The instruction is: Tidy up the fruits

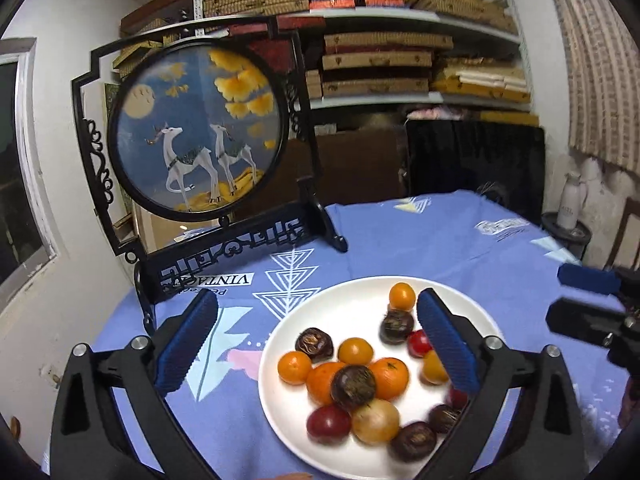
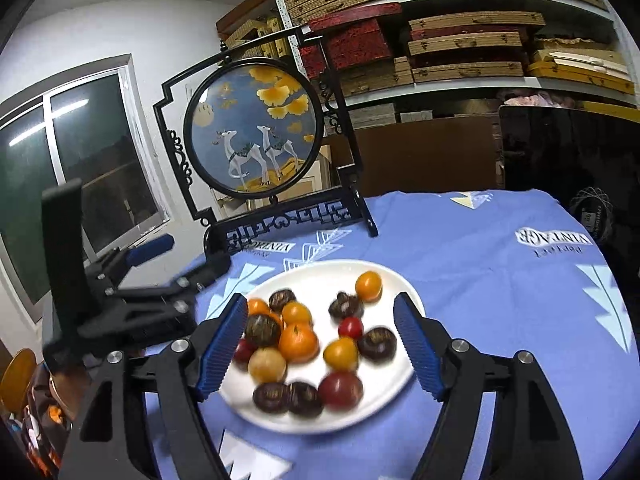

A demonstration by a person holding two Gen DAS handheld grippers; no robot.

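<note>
Apparently I'm nearly done: the fruits (image 2: 300, 340) sit piled on the white plate (image 2: 384, 396) at twelve o'clock, both grippers' fingers (image 1: 188, 344) spread, empty.

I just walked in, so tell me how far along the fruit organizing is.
Done: every fruit in view sits on the white plate, oranges mixed with dark fruits and red ones. None lies on the blue cloth.
In hand: nothing; the left tool and right tool are open and empty.
Left: probably nothing, unless sorting by kind is wanted.
</note>
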